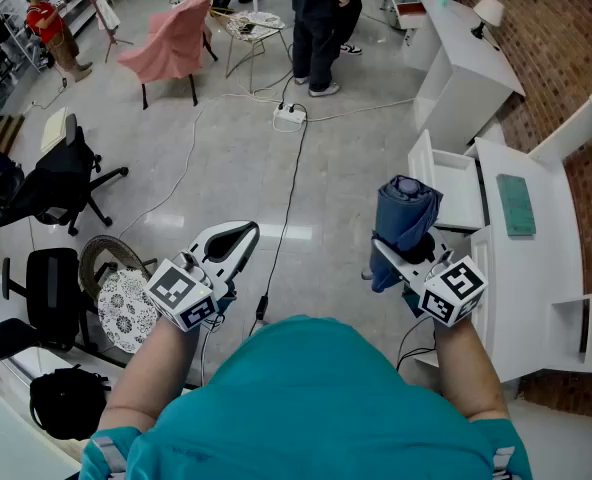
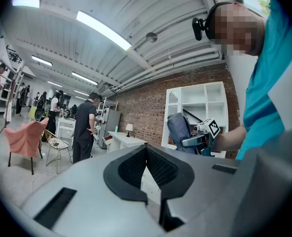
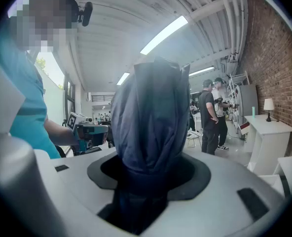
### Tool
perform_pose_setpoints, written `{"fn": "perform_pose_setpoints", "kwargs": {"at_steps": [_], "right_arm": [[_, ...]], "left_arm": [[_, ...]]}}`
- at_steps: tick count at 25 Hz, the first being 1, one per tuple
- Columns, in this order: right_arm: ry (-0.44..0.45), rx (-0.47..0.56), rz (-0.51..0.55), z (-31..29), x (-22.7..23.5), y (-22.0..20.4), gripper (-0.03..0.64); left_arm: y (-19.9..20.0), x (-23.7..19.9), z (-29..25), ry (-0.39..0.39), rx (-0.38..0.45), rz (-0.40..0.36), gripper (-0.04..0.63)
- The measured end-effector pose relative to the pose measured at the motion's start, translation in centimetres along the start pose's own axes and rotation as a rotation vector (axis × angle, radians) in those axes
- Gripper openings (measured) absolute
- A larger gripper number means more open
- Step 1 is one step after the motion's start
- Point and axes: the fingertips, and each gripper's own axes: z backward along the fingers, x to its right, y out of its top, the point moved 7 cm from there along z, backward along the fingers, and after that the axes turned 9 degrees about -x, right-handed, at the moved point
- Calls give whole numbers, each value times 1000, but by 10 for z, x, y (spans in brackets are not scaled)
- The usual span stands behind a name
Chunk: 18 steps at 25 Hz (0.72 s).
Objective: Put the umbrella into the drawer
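A folded dark blue umbrella (image 1: 406,213) stands upright in my right gripper (image 1: 401,253), which is shut on it low on its body. In the right gripper view the umbrella (image 3: 148,127) fills the middle and hides the jaws of that gripper (image 3: 146,181). A white drawer (image 1: 422,164) stands pulled open from the white unit, just ahead and right of the umbrella. My left gripper (image 1: 238,240) hovers over the floor at the left, shut and empty. Its pads (image 2: 158,169) meet in the left gripper view, where the umbrella (image 2: 178,132) shows at the right.
A power strip (image 1: 289,116) and its cable (image 1: 281,228) lie on the floor ahead. Office chairs (image 1: 56,183) and a round patterned seat (image 1: 126,308) stand at the left. A pink-draped chair (image 1: 176,38) and people (image 1: 316,18) are further off. A green pad (image 1: 517,204) lies on the white unit.
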Motion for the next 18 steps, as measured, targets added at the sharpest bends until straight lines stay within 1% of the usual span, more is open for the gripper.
{"fn": "perform_pose_setpoints", "kwargs": {"at_steps": [3,18], "right_arm": [[3,3,2,1,0,-1,247],[8,4,0,29,24,-3,249]], "left_arm": [[2,2,-1,6,-14,-21,15],[10,30,-32,-3,-23,-33,15]]}}
